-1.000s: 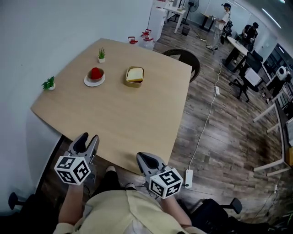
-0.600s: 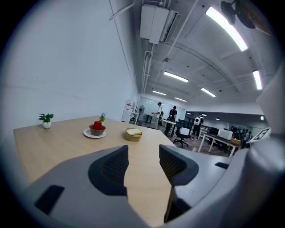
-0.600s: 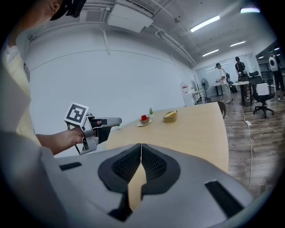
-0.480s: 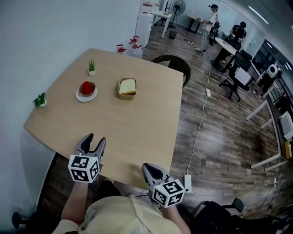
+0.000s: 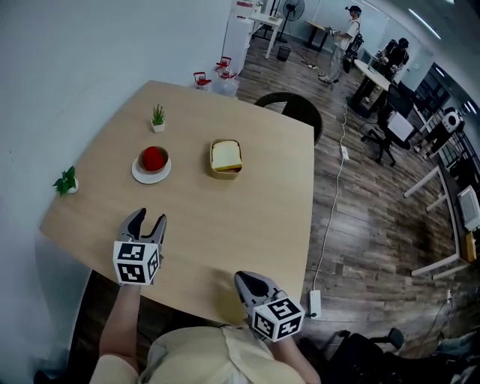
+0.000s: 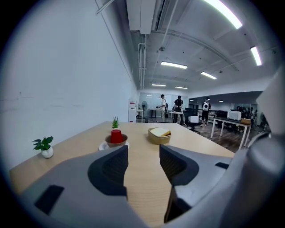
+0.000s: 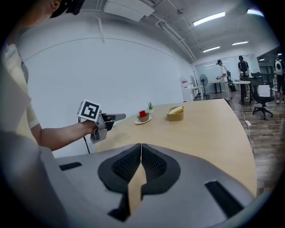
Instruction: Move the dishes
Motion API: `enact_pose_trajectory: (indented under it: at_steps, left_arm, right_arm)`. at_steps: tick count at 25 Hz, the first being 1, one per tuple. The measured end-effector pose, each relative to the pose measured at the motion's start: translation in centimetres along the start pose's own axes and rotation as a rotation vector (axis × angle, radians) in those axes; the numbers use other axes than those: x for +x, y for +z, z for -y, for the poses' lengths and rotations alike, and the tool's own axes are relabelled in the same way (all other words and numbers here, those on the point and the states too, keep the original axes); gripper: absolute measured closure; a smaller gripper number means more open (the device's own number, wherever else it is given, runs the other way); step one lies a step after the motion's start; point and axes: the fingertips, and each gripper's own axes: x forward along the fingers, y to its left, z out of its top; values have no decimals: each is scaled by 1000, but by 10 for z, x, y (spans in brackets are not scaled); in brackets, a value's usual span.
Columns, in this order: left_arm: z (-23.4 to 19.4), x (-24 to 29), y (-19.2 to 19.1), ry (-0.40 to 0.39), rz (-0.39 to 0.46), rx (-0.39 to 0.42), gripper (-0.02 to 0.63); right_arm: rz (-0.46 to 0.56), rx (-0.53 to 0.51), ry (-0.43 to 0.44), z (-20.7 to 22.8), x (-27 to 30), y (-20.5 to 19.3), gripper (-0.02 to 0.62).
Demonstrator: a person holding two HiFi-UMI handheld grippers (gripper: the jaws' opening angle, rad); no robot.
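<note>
This is an open-plan office or lab hall. A wood-plank floor (image 5: 360,225) runs past the pale table (image 5: 225,240). Toward one and two o'clock stand long white desks (image 5: 373,73), with wheeled office chairs (image 5: 381,139) beside them and people (image 5: 349,30) standing at work. A standing fan (image 5: 291,9) is at twelve o'clock, by the far wall. A white power strip (image 5: 314,303) lies on the floor at four o'clock, its cable (image 5: 335,191) trailing away toward the desks. Overhead, the left gripper view shows strip lights (image 6: 173,65) and bare pipes (image 6: 141,53) under a white ceiling.
</note>
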Motion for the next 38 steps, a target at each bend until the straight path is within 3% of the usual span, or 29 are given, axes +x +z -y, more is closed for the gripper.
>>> enact_pose_trajectory:
  at_steps: [5,10,23,38]
  left_arm:
    - [-49,42,36,19,81,-55,399]
    - [-77,78,55,4,70,1,399]
    - [-119,172,27,-12,-61,53,388]
    - [-143,228,-1,18,-149,59,337]
  right_arm:
    - [-28,-3,-22,-5,38,8,578]
    - [-31,8,-47,-11,65,15,578]
    - [-96,21,-92,-7,116,10,578]
    - [-165,60,-152,-12,126,-6,578]
